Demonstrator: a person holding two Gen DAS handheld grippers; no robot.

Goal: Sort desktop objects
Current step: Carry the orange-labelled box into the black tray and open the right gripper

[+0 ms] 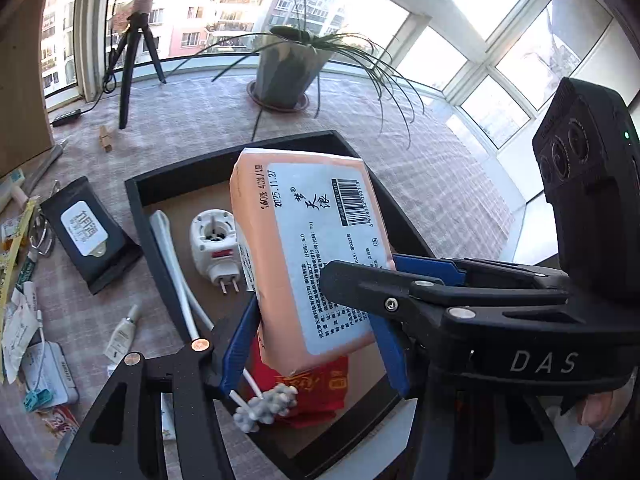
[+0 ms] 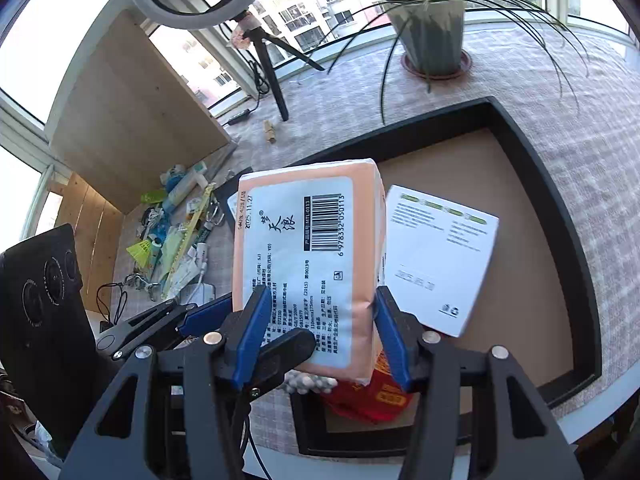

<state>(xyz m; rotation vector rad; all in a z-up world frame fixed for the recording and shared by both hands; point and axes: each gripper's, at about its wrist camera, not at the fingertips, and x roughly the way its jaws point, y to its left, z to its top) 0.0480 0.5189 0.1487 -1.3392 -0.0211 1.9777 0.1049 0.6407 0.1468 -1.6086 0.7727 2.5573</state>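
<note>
An orange tissue pack (image 1: 308,248) with a white barcode label is held above the black tray (image 1: 140,200). My left gripper (image 1: 316,344) is shut on its near end. My right gripper (image 2: 320,340) is shut on the same pack (image 2: 308,256), and its black body crosses the left wrist view from the right. In the tray lie a white plug adapter (image 1: 216,240), a white tube (image 1: 168,248), a red packet (image 1: 316,392) and a grey knobbly stick (image 1: 266,402). A white box (image 2: 440,256) lies in the tray (image 2: 552,184) in the right wrist view.
A black wet-wipe pack (image 1: 88,232), a small tube (image 1: 122,336), a tin (image 1: 48,376) and several loose packets (image 2: 176,232) lie left of the tray on the checked cloth. A potted plant (image 1: 288,68), a tripod (image 1: 132,52) with a ring light and a wooden board (image 2: 132,116) stand behind.
</note>
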